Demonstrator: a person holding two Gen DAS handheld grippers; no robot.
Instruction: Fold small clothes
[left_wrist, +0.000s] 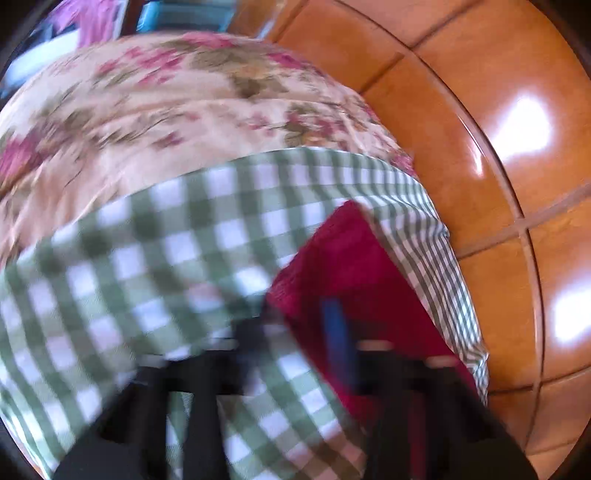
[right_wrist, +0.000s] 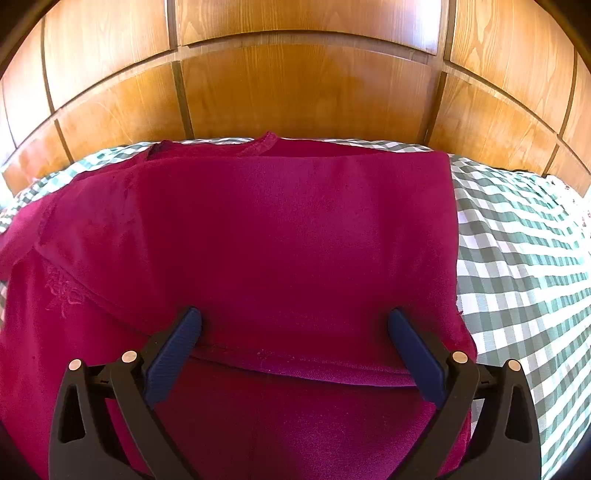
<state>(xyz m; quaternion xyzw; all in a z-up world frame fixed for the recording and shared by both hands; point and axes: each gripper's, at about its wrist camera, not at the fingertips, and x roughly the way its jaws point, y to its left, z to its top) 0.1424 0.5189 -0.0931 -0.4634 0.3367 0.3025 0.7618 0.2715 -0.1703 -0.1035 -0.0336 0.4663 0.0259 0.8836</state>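
While wide apart over the red top, right tongs pinch nothing. Left tongs, blurry, pressed together at the top's corner. Top flat on checked cloth, by wood wall.

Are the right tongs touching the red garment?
Cannot tell. In the right wrist view the right tongs stand open over the red garment, but neither contact nor a gap shows plainly.
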